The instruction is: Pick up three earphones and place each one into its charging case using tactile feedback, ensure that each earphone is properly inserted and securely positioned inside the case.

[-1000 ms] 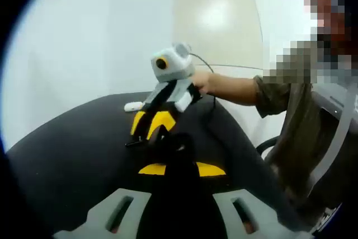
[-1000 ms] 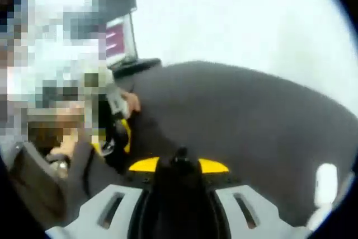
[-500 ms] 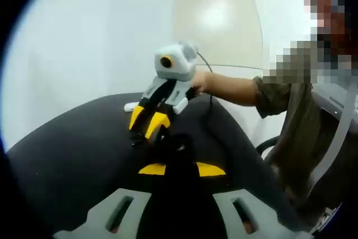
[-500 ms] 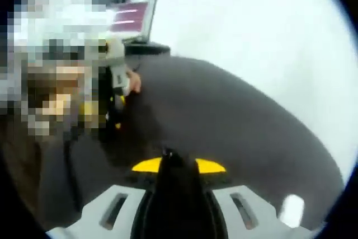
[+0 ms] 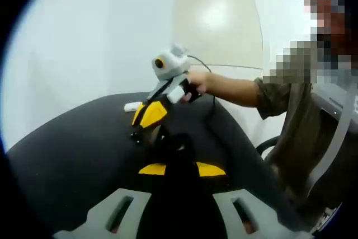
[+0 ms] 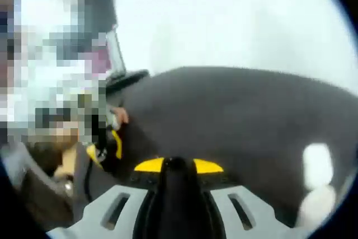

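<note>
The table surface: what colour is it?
Black, or very dark grey. The table shows best in the left gripper view, where the right gripper hangs over it.

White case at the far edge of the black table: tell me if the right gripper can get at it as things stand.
Probably yes. In the left gripper view the right gripper hangs just short of the white case, with only bare black table between them.

The left gripper (image 5: pixel 178 148) has black jaws with yellow pads at their base, set in a pale grey frame with two slotted openings. The right gripper (image 5: pixel 146 124) is built alike: yellow-and-black jaws below a grey and white body, a thin dark cable (image 5: pixel 200 63) trailing from its back. The person wears an olive-green sleeve (image 5: pixel 272 94) rolled near the elbow and a garment of the same colour; a wristwatch (image 6: pixel 67 182) shows in the right gripper view.
</note>
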{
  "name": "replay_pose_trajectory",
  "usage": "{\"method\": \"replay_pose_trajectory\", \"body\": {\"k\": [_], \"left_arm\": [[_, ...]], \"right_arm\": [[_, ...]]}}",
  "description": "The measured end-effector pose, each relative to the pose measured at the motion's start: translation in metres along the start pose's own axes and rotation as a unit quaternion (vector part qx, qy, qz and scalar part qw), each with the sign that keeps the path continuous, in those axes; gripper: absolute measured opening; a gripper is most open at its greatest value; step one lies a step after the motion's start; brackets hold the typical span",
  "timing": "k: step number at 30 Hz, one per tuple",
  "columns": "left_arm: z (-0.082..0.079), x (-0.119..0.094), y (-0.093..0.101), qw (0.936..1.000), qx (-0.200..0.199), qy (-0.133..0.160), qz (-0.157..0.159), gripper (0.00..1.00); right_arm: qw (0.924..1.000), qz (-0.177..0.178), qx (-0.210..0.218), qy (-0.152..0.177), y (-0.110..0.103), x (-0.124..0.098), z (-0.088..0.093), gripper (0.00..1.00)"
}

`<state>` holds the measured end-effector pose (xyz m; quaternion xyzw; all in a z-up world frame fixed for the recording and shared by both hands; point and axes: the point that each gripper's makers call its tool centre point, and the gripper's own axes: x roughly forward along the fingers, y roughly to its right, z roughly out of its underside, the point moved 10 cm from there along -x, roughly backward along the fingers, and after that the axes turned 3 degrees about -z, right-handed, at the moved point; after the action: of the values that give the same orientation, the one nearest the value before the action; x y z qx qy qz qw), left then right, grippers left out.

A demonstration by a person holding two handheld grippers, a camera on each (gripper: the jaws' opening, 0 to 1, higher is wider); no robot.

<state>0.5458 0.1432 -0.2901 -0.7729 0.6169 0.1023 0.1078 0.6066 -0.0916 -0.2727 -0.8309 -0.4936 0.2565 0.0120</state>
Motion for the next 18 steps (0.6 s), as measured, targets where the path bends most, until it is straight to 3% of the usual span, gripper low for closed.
{"method": "replay_pose_trajectory", "body": {"k": [1,3,4,7,9,12,14,17,18], "left_arm": [[0.0,0.0,0.0,1.0,0.0,0.0,0.0,0.15],[0.0,0.0,-0.001,1.0,0.0,0.0,0.0,0.15],[0.0,0.0,-0.001,1.0,0.0,0.0,0.0,0.15],[0.0,0.0,0.0,1.0,0.0,0.0,0.0,0.15],[0.0,0.0,0.0,1.0,0.0,0.0,0.0,0.15],[0.0,0.0,0.0,1.0,0.001,0.0,-0.001,0.15],[0.0,0.0,0.0,1.0,-0.001,-0.001,0.0,0.15],[0.0,0.0,0.0,0.9999,-0.012,-0.004,0.0,0.15],[0.0,0.0,0.0,0.9999,-0.012,-0.004,0.0,0.15]], "right_arm": [[0.9999,0.002,0.01,-0.01,-0.001,0.003,0.003,0.21],[0.9992,0.007,0.036,0.015,-0.002,0.007,0.0,0.2],[0.9983,0.003,0.058,0.007,-0.002,0.008,0.0,0.2],[0.998,0.009,0.061,0.009,-0.001,0.012,-0.002,0.18],[0.9999,0.007,0.01,-0.009,-0.002,0.013,-0.003,0.13],[0.9965,0.012,-0.081,-0.017,-0.009,0.011,-0.005,0.12],[0.9891,0.001,-0.147,-0.016,-0.013,0.007,-0.009,0.12],[0.9757,-0.008,-0.217,0.028,-0.028,-0.004,-0.021,0.12],[0.9676,-0.013,-0.249,0.039,-0.034,-0.007,-0.025,0.12]]}}
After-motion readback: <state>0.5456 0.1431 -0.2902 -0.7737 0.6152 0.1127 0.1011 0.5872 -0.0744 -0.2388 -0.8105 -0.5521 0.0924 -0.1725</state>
